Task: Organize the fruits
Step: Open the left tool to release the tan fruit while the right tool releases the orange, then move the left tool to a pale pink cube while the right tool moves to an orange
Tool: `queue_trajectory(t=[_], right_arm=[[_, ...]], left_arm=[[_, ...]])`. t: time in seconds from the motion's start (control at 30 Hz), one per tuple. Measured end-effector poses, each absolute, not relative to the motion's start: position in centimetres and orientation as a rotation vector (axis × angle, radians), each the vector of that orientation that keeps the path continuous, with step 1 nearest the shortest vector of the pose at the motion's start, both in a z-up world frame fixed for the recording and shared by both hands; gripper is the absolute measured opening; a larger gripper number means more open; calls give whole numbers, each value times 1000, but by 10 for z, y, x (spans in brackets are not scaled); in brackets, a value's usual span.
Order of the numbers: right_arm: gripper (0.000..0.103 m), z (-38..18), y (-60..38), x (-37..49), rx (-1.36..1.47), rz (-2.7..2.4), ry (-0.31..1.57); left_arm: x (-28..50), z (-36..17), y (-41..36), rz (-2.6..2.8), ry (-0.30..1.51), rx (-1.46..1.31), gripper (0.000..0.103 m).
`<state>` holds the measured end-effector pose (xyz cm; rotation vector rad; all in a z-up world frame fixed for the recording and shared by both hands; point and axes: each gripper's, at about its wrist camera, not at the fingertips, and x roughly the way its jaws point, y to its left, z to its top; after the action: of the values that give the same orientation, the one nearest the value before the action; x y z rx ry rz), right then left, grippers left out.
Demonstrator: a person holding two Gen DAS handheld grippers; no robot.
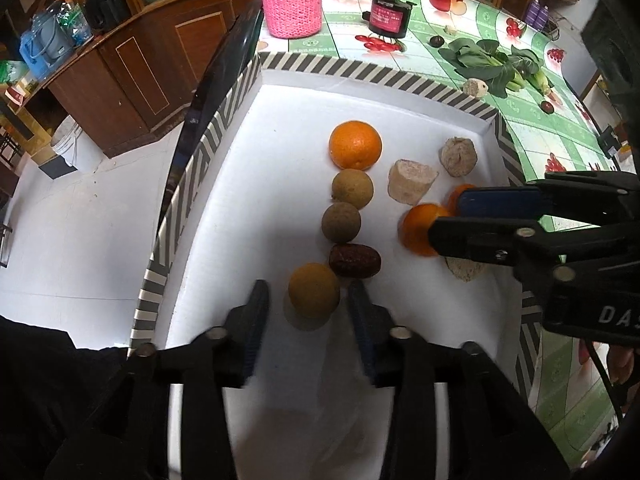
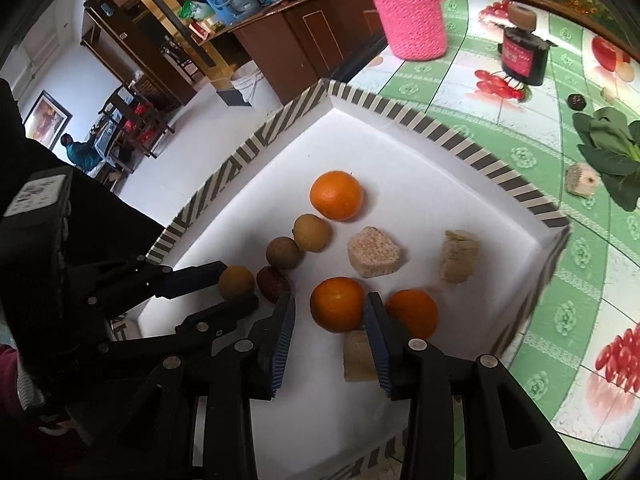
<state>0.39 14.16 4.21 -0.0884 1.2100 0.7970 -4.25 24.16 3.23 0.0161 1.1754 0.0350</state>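
Three oranges lie in the striped tray; maybe three longans.

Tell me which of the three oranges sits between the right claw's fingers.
The near-left orange, between the right claw fingers. One orange lies just outside them; the far orange heads the row.

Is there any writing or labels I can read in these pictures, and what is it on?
"DA", cut off at the frame edge: white letters on the black right gripper body.
Pink label on the black jar: print too blurred to read.
White sticker on the black left gripper body: too blurred to read.
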Motion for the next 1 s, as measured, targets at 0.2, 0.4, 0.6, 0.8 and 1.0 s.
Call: queue_trajectory(t=[0.2, 0.4, 0.6, 0.8, 1.0], right_arm=[[41, 55, 127, 0, -70, 773, 1185], [46, 64, 105, -2, -46, 731, 1165], [46, 65, 77, 1, -17, 680, 1160], [49, 60, 40, 6, 27, 603, 1169], [50, 58, 5, 11, 69, 535, 1167]], left_arm=[[-41, 40, 239, 36, 1152, 21, 65], [-38, 45, 229, 15, 1147, 12, 65], [-32, 51, 215, -15, 1136, 8, 65], [-22, 57, 198, -44, 1122, 11, 68], [-5, 66, 175, -87, 1106, 4, 67]])
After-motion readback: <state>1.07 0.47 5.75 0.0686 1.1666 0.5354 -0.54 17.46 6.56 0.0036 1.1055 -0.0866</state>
